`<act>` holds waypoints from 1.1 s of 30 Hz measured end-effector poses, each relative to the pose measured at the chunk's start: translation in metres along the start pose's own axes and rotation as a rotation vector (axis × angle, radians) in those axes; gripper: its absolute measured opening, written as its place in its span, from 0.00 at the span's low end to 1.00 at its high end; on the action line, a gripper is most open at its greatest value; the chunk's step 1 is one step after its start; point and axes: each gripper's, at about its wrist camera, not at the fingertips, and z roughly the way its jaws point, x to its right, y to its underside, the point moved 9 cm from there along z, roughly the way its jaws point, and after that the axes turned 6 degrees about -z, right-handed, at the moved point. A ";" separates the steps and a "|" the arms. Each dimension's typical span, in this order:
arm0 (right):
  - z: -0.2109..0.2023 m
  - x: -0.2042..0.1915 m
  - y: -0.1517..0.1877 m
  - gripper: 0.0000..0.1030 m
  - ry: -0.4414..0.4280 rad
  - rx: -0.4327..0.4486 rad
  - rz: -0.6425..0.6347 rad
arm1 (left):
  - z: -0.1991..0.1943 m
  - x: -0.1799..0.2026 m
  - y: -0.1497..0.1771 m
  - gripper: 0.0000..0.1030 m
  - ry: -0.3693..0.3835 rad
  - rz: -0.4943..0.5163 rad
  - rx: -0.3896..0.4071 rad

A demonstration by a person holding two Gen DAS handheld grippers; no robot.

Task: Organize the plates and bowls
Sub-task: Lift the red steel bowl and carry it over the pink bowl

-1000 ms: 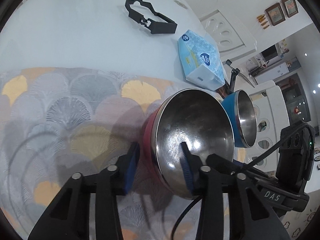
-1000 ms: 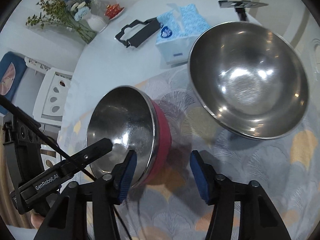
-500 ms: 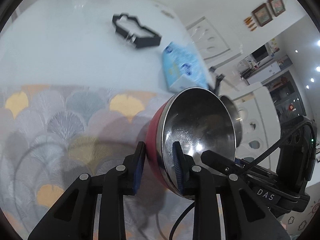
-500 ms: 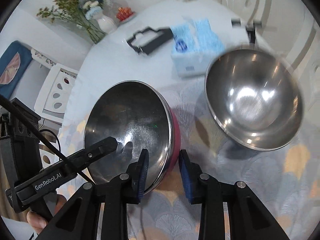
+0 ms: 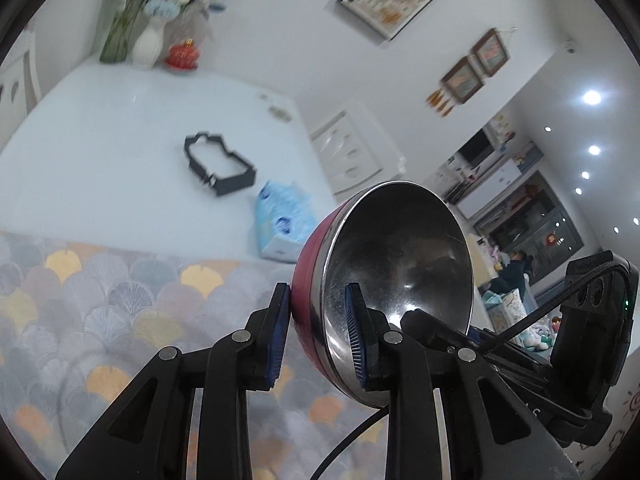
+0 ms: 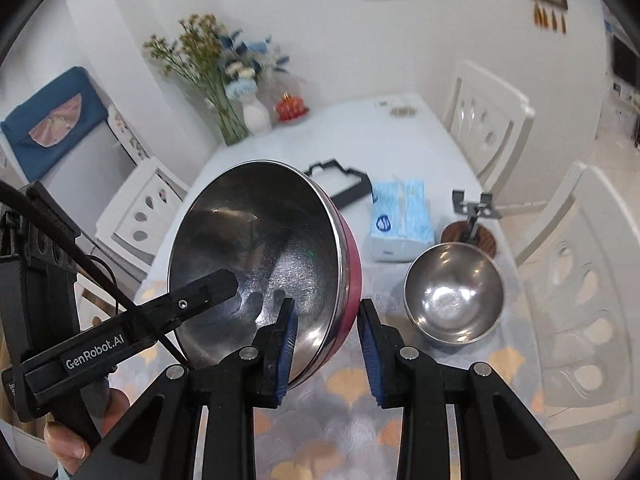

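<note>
Item held: your left gripper (image 5: 316, 336) is clamped on the rim of the red bowl (image 6: 264, 264), one pad inside the steel lining and one on the red outer wall, carrying it tilted well above the mat (image 6: 420, 412). Your right gripper (image 6: 328, 344) straddles the same rim, its inner pad at the steel and its outer pad standing just off the red wall, so its jaws are narrow but not visibly gripping. Destination, as a judgement: the steel bowl (image 6: 454, 292), sitting on the mat right of the red bowl. Risks: a thin rim pinch on polished steel could let the tilted bowl swivel or slide out; lowering it off-centre could knock the steel bowl into the tissue box (image 6: 400, 226) just behind it, or the wooden-based stand (image 6: 472, 224). Count: bowls, two; plates, none in view; tissue box, one; black frame (image 5: 218, 166), one; vase (image 6: 256, 116), one.
</note>
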 end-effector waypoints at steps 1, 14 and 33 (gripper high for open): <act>-0.013 -0.003 0.000 0.30 0.002 0.013 0.004 | -0.009 0.006 0.001 0.23 0.008 0.008 0.013; -0.131 -0.055 0.043 0.30 0.014 0.105 0.023 | -0.113 0.052 0.053 0.23 0.047 0.058 0.073; -0.094 -0.071 0.236 0.30 0.000 -0.217 0.154 | -0.106 -0.022 0.220 0.23 -0.144 0.089 -0.192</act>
